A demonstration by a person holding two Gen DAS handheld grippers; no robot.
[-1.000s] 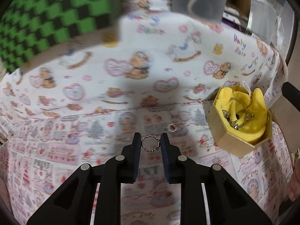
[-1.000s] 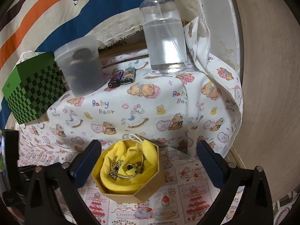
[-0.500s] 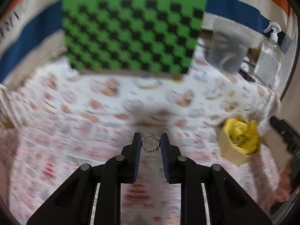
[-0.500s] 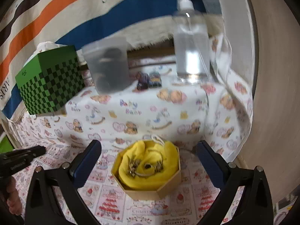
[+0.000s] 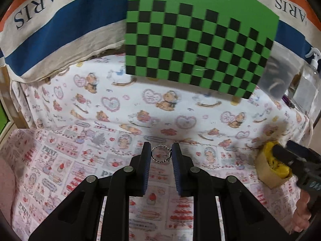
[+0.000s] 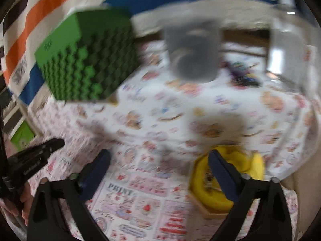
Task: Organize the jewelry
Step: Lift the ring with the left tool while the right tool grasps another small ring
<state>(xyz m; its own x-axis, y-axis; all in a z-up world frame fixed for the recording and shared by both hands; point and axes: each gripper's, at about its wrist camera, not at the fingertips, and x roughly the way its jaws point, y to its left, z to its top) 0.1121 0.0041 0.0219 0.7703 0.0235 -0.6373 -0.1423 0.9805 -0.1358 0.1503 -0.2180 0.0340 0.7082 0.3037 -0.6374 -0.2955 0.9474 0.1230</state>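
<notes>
The left gripper (image 5: pixel 161 155) is pinching a small twisted silver ring (image 5: pixel 161 154) between its two blue-padded fingers (image 5: pixel 146 160), and the ring is held up off the printed cloth (image 5: pixel 112 104), its hole facing the camera. Straight ahead at twelve o'clock, well beyond the ring, stands a green and black checked box (image 5: pixel 198 46) on the cloth, with a striped banner (image 5: pixel 60 28) hanging behind it. At about two o'clock a cloudy plastic cup (image 5: pixel 277 80) sits just beside the box, and a clear pump bottle (image 5: pixel 310 80) stands at the far edge.

Over at three o'clock in the left view is the small cardboard box (image 5: pixel 266 172) lined with yellow cloth, partly hidden by the other tool.

The right gripper (image 6: pixel 158 158) is spread wide with nothing between its fingers. Its picture is badly smeared, but the cardboard box (image 6: pixel 202 206) shows at about four o'clock, just behind the right-hand finger, with some jewelry (image 6: pixel 208 182) lying in the yellow lining (image 6: pixel 254 166). The checked box (image 6: pixel 88 60) sits at ten o'clock and the cup (image 6: pixel 193 54) near twelve
</notes>
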